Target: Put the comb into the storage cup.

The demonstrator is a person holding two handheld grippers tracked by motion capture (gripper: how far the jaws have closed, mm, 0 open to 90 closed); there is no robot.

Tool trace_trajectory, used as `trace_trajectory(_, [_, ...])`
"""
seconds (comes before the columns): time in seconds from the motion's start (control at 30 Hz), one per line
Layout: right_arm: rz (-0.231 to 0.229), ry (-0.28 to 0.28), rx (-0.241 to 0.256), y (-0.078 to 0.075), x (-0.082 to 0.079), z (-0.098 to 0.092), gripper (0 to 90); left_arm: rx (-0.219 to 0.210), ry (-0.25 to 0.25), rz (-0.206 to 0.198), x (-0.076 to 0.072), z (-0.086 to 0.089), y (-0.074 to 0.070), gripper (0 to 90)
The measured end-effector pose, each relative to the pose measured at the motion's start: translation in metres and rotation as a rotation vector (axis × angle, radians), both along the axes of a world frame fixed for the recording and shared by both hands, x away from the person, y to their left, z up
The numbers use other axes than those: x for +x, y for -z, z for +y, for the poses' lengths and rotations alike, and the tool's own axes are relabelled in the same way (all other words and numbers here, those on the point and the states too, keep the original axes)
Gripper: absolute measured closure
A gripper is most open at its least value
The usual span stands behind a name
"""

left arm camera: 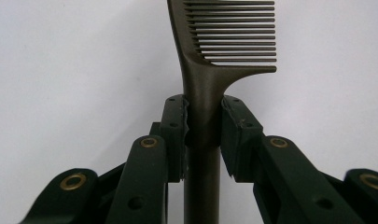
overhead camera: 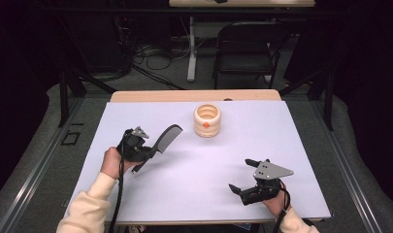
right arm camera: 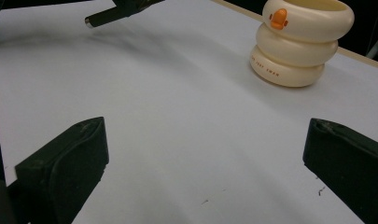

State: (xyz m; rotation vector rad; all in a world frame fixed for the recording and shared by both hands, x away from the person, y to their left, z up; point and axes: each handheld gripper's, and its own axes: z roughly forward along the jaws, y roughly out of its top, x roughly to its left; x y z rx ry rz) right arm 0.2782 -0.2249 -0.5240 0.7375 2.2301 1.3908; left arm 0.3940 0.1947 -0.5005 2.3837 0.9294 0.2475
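On the left side of the desk (overhead camera: 194,179), the left gripper (overhead camera: 146,153) has its jaws closed on the handle of a dark comb (overhead camera: 166,137), which is lifted off the white surface with its toothed end angled up toward the far side. Farther back, near the desk's middle, stands a cream ringed cup (overhead camera: 207,120) with a small orange mark on its front, well apart from both grippers. Nothing lies between the comb and the cup. Near the front right edge, the right gripper (overhead camera: 239,175) hovers with its jaws spread wide and holding nothing. Beyond the desk stand a black folding chair (overhead camera: 246,46) and loose cables (overhead camera: 155,56) on the floor.
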Motion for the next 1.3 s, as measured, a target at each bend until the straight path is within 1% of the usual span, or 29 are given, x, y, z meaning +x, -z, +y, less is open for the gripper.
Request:
trace_trajectory(0.17, [0.001,0.002,-0.001,0.0001,0.0000,0.0002,0.0,-0.018,-0.007,-0.018,-0.0003,0.0007,-0.0003,72.3])
trace_trajectory(0.27, [0.002,0.001,0.000,0.0003,0.0001,0.0002,0.0,-0.035,-0.013,-0.028,-0.0003,0.0012,-0.0004,72.3])
trace_trajectory(0.43, [0.005,0.004,-0.002,0.0004,0.0002,0.0003,0.0,-0.054,-0.015,-0.034,0.0002,0.0018,-0.0006,72.3])
trace_trajectory(0.57, [0.003,0.004,-0.003,0.0004,0.0003,0.0000,0.0,-0.069,-0.023,-0.050,-0.0001,0.0017,-0.0010,72.3])
trace_trajectory(0.63, [0.003,0.004,-0.002,0.0004,0.0002,0.0000,0.0,-0.075,-0.024,-0.051,0.0001,0.0018,-0.0016,72.3])
trace_trajectory(0.83, [0.005,0.011,-0.002,0.0005,-0.0007,-0.0013,0.0,-0.103,-0.029,-0.090,0.0003,-0.0009,-0.0025,72.4])
trace_trajectory(0.87, [0.006,0.013,-0.001,0.0004,-0.0010,-0.0017,0.0,-0.112,-0.031,-0.093,0.0003,-0.0018,-0.0024,72.4])
trace_trajectory(0.93, [0.003,0.015,-0.003,0.0003,-0.0014,-0.0024,0.0,-0.113,-0.025,-0.097,0.0012,-0.0029,-0.0028,72.4])
trace_trajectory(1.07, [0.007,0.024,-0.003,0.0007,-0.0030,-0.0034,0.0,-0.130,-0.031,-0.117,0.0023,-0.0045,-0.0027,72.4])
trace_trajectory(1.1, [0.004,0.025,-0.004,0.0006,-0.0033,-0.0037,0.0,-0.133,-0.030,-0.117,0.0025,-0.0046,-0.0027,72.4])
trace_trajectory(1.2, [0.005,0.025,-0.002,0.0008,-0.0038,-0.0036,0.0,-0.137,-0.035,-0.123,0.0022,-0.0038,-0.0033,72.4])
trace_trajectory(1.23, [0.005,0.023,-0.004,0.0007,-0.0037,-0.0036,0.0,-0.146,-0.042,-0.129,0.0020,-0.0034,-0.0032,72.4])
trace_trajectory(1.3, [0.008,0.024,-0.003,0.0009,-0.0034,-0.0034,0.0,-0.150,-0.047,-0.135,0.0021,-0.0026,-0.0035,72.4])
